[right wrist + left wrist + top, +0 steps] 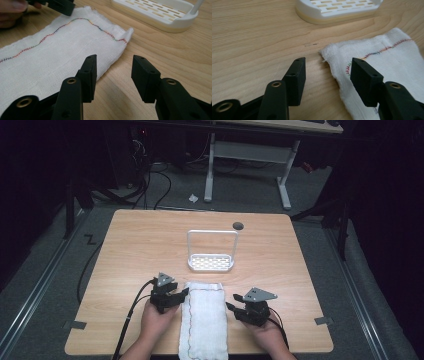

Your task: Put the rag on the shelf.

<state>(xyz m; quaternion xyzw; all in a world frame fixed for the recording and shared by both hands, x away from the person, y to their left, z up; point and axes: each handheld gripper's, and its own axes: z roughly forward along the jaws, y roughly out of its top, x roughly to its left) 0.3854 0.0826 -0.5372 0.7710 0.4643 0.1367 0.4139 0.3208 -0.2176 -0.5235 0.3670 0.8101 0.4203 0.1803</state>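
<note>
A white cloth [204, 317] with a multicoloured stitched seam lies lengthwise at the table's front middle and runs off the near edge. My left gripper [183, 294] is at the cloth's far-left corner, open. In the left gripper view, that gripper [328, 68] has one jaw over the cloth [387, 55] and the other over bare wood. My right gripper [231, 302] is at the cloth's right edge, also open. In the right gripper view, that gripper [113, 67] straddles the edge of the cloth [57, 52] near its far corner. Neither gripper holds anything.
A white slotted tray with a tall wire hoop [212, 251] stands just beyond the cloth, mid-table; its base [339, 8] [155, 13] is close ahead of both grippers. A dark grommet hole [238, 225] sits near the table's far edge. Cables and a desk frame lie on the floor beyond.
</note>
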